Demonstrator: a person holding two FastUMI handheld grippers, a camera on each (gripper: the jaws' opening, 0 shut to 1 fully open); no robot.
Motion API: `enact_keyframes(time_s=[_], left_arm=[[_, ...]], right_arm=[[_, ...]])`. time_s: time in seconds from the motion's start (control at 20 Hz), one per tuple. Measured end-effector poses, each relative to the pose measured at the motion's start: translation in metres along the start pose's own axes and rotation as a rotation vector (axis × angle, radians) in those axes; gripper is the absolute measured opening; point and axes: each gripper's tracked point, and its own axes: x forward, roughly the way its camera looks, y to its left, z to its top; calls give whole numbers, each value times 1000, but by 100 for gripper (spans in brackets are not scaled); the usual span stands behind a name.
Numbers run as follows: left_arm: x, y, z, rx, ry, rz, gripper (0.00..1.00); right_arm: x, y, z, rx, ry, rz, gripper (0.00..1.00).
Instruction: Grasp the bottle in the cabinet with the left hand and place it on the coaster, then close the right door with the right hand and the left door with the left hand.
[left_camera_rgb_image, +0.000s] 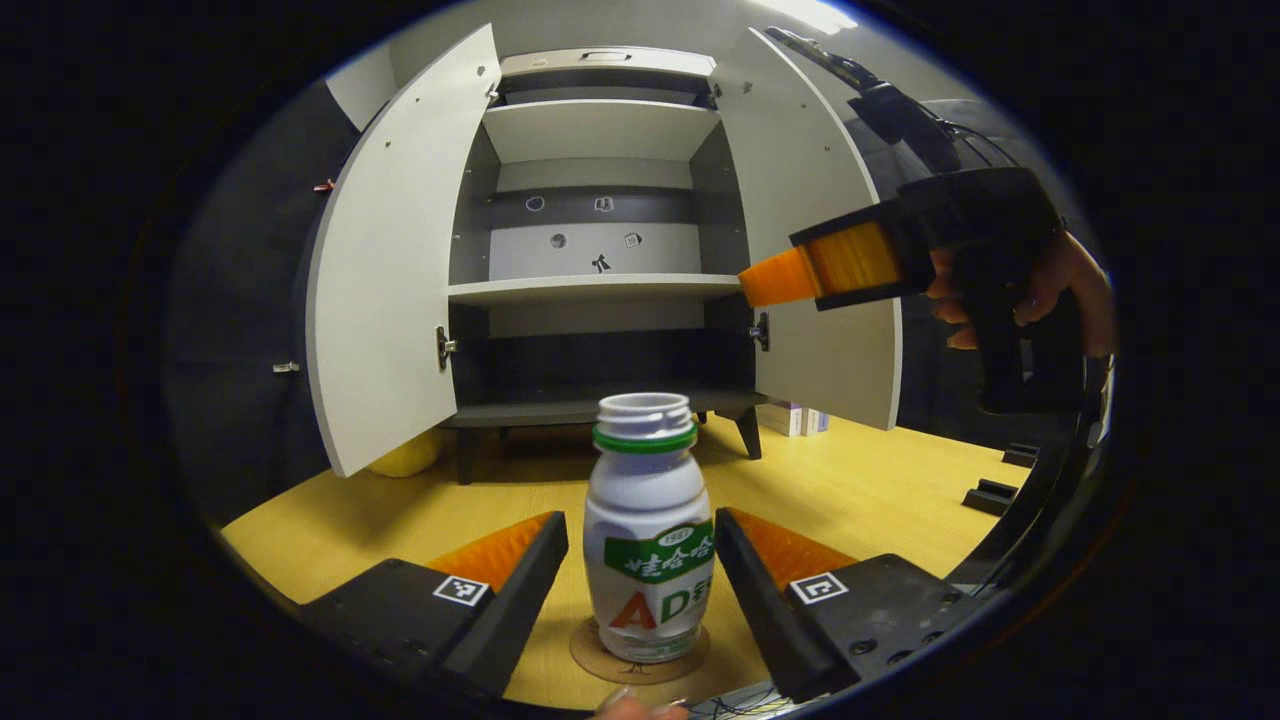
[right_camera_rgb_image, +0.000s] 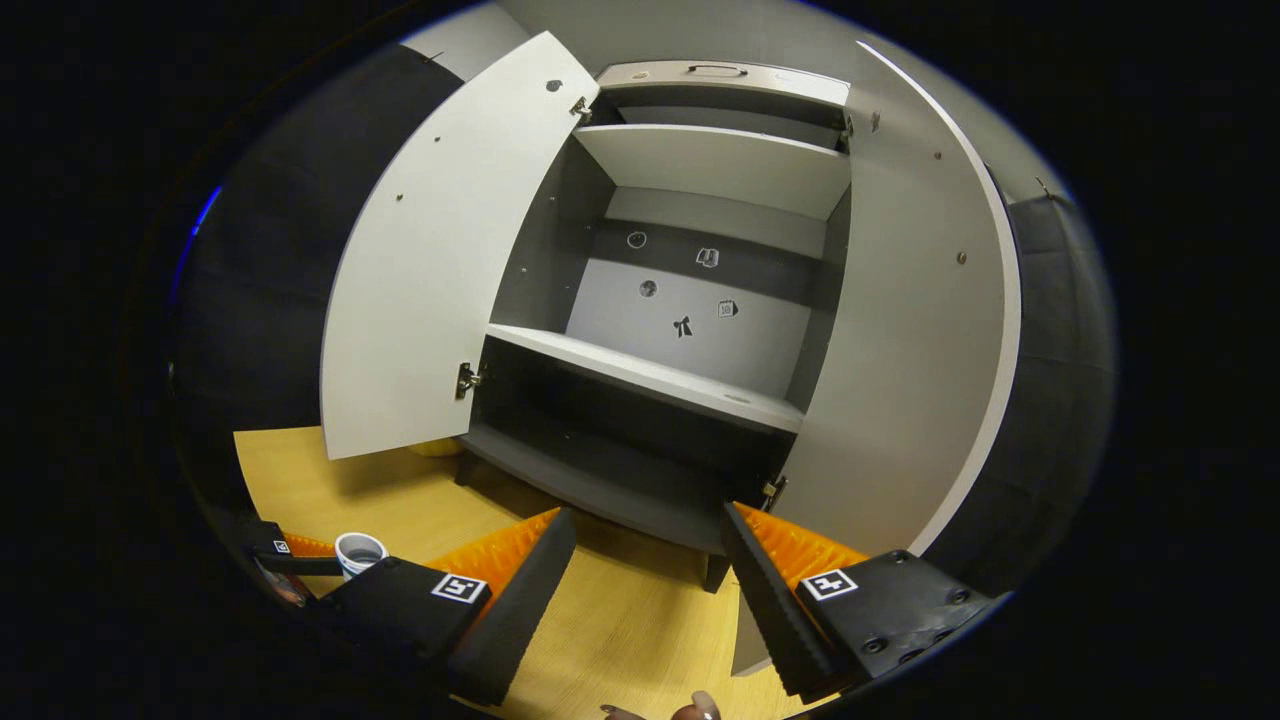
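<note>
In the left gripper view, the left gripper (left_camera_rgb_image: 640, 560) has its fingers spread wide, one on each side of the bottle (left_camera_rgb_image: 648, 545); a clear gap shows between each finger and the bottle, so neither presses on it. The bottle stands upright on the round coaster (left_camera_rgb_image: 600, 655), which lies on the yellow wooden worktop (left_camera_rgb_image: 860, 490). The bottle is white with a green band under its open neck and a green and red label. A fingertip of the person's hand (left_camera_rgb_image: 630, 708) shows at the bottom edge.

Beyond the bottle stands the cabinet (left_camera_rgb_image: 600, 290), grey-white, with both doors swung out: the left door (left_camera_rgb_image: 390, 270) and the right door (left_camera_rgb_image: 810, 230). Its shelves look bare, and small dark stickers dot the back panel. In front of the right door, up and to the right of the bottle, hangs the right gripper (left_camera_rgb_image: 775, 278), held by a hand (left_camera_rgb_image: 1040, 290); from this side angle I cannot tell its opening.

In the right gripper view, the right gripper (right_camera_rgb_image: 645, 570) has its fingers wide apart with nothing between them. They point at the lower part of the cabinet (right_camera_rgb_image: 690, 330), just beside the bottom edge of the right door (right_camera_rgb_image: 910, 350). The left door (right_camera_rgb_image: 440, 270) stands open on the other side. Low at the left edge, the bottle's open neck (right_camera_rgb_image: 359, 551) shows over the worktop (right_camera_rgb_image: 400, 500).
</note>
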Motion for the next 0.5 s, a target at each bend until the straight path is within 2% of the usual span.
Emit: enact_keyframes(time_s=[0.2,0.35,0.5], left_arm=[[2,3,39,3,-38,4,93],[6,7,83,42,-63,-6,93],[8,10,143,14,-105,-58,93]], right_arm=[[-7,-10,21,6,-6,-9,98],[-13,-9,45,41,4,3,98],[-19,-10,87,70,-24,9,98]])
